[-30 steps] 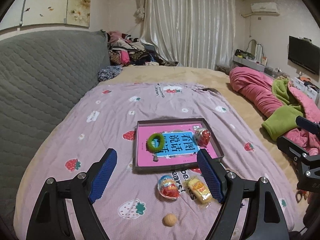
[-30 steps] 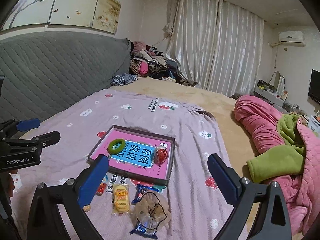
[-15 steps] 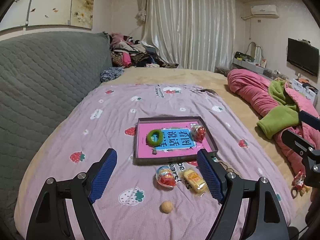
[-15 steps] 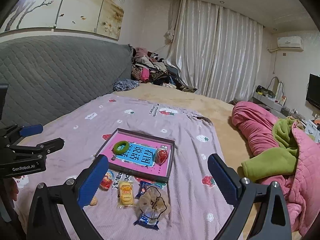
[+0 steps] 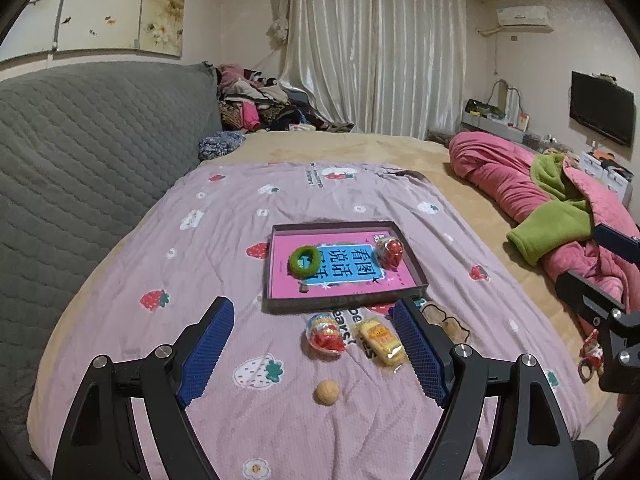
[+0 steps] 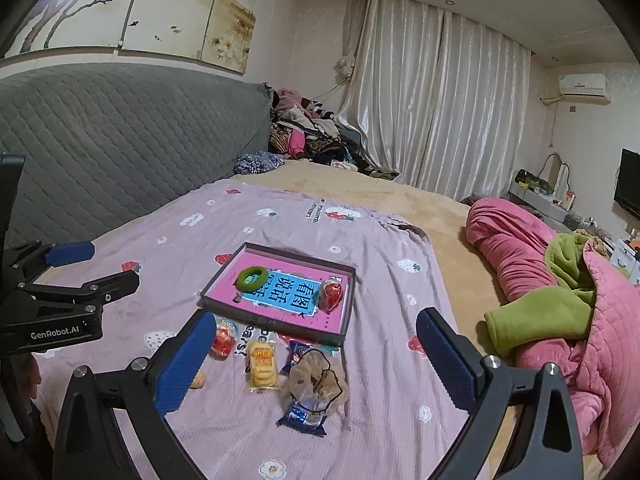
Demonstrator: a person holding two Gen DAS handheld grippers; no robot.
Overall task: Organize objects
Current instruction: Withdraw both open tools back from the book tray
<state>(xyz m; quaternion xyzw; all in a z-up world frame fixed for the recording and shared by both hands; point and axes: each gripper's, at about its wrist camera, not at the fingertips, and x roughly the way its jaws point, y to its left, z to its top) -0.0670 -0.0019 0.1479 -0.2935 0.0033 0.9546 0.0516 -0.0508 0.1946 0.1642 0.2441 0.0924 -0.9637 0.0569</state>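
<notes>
- While my left gripper [image 5: 312,326] hangs wide open and empty, its ribbed blue pads frame a round tan ball [image 5: 327,391] on the quilted strawberry bedspread [image 5: 208,248], near the shallow cardboard tray [image 5: 340,303].
- From the right wrist, my right gripper [image 6: 316,338] gapes empty above a crinkly yellow snack packet [image 6: 263,363]; a fuzzy green ring [image 6: 251,277] lies inside the tray.

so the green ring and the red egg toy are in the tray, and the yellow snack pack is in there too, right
Not quite. The green ring and the red egg toy do lie in the tray, but the yellow snack pack is outside it, on the bedspread just in front of the tray's near edge. The left wrist view shows this clearly.
</notes>
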